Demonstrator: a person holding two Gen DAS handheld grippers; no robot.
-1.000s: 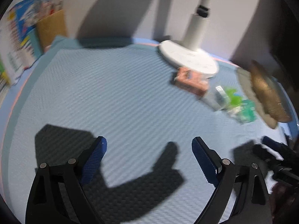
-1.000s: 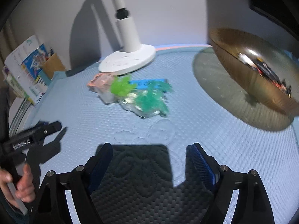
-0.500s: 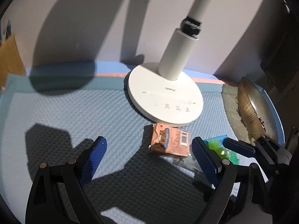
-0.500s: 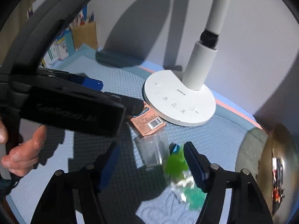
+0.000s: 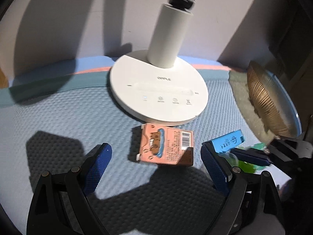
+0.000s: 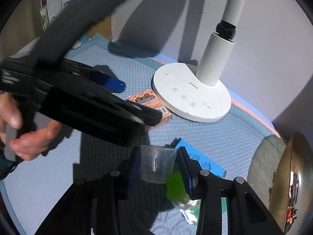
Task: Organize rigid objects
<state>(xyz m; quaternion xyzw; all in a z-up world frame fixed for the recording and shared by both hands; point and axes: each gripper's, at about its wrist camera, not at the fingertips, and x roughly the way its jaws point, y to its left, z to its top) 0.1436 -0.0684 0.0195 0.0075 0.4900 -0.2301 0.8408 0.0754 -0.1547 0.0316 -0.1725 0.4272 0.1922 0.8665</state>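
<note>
A pink box with a barcode [image 5: 164, 146] lies on the blue mat just ahead of my open left gripper [image 5: 156, 162], between its two blue pads and touching neither. It also shows in the right wrist view [image 6: 148, 99], partly behind the left gripper's body [image 6: 84, 101]. My right gripper [image 6: 159, 166] is shut on a clear plastic measuring cup [image 6: 156, 165]. A blue box [image 5: 228, 140] and a green plastic piece [image 6: 175, 184] lie beside the cup.
A white lamp base [image 5: 158, 96] with its pole stands just behind the pink box. A gold ribbed dish [image 5: 264, 101] sits at the right on a grey pad. Books [image 6: 56, 2] stand at the far left by the wall.
My left gripper moved forward to the pink box, which now lies between its open fingers. My right gripper closed on the clear cup.
</note>
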